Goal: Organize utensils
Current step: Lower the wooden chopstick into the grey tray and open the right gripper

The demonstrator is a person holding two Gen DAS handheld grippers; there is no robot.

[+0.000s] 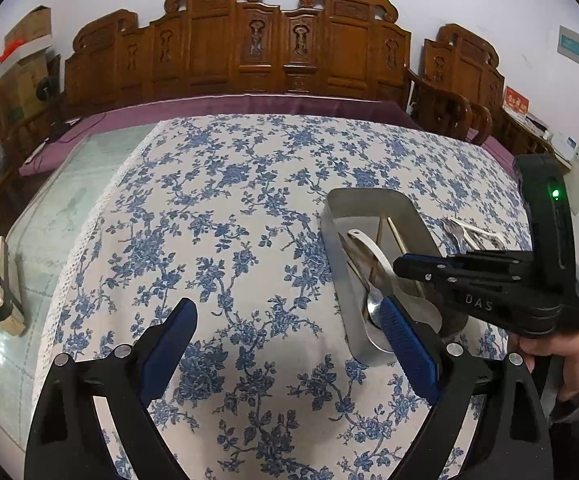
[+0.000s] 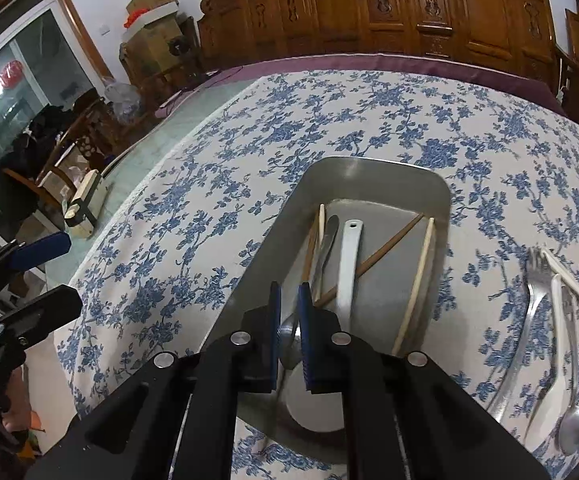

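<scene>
A metal tray (image 2: 369, 168) sits on the blue-flowered cloth. It holds a metal spoon (image 2: 327, 240), a white spoon (image 2: 349, 256), a brown chopstick (image 2: 393, 242) and a cream chopstick (image 2: 419, 276). My right gripper (image 2: 290, 308) hangs just over the tray's near end. Its pads stand a narrow gap apart, and the metal spoon's bowl shows below that gap, not pressed. Right of the tray on the cloth lie a fork (image 2: 535, 280), a white spoon (image 2: 557, 292) and a small metal spoon (image 2: 571, 424). My left gripper (image 1: 289, 332) is wide open over bare cloth, left of the tray (image 1: 369, 200).
A cream-and-black block (image 1: 3, 284) lies on the glass tabletop left of the cloth's lace edge. A carved wooden bench (image 1: 273, 48) stands behind the table. A hand (image 1: 561, 360) grips the right tool's handle (image 1: 545, 220) at the right.
</scene>
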